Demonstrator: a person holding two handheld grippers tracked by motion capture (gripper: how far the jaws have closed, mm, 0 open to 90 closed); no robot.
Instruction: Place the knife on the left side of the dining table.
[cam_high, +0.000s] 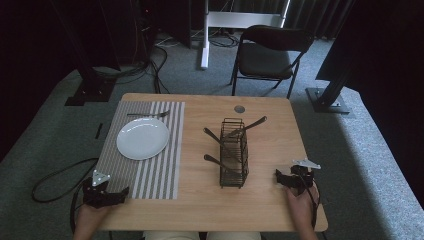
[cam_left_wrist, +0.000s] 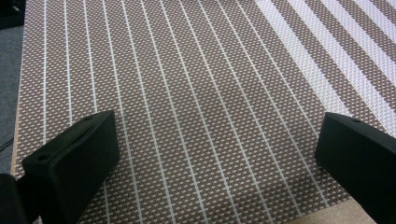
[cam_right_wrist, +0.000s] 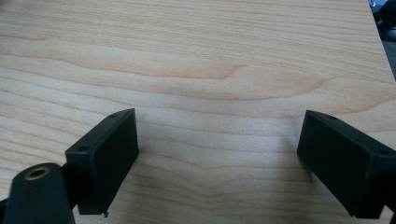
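Observation:
A white plate (cam_high: 142, 138) lies on a brown-and-white striped placemat (cam_high: 165, 170) at the table's left. A silver utensil (cam_high: 148, 114) lies just beyond the plate on the mat. At the table's middle stands a black wire basket (cam_high: 234, 155) with several dark-handled utensils (cam_high: 253, 123) sticking out of it. My left gripper (cam_high: 111, 190) rests at the mat's near left corner, open, with only the mat's weave (cam_left_wrist: 210, 93) between its jaws (cam_left_wrist: 219, 144). My right gripper (cam_high: 286, 178) sits near the front right of the table, open over bare wood (cam_right_wrist: 219, 144).
A small grey disc (cam_high: 239, 108) is set into the wooden table (cam_high: 200, 205) near its far edge. Beyond the table stand a black folding chair (cam_high: 270, 52), a white post (cam_high: 204, 35) and black stand feet (cam_high: 90, 92) (cam_high: 327, 100). Cables lie on the carpet (cam_high: 55, 175).

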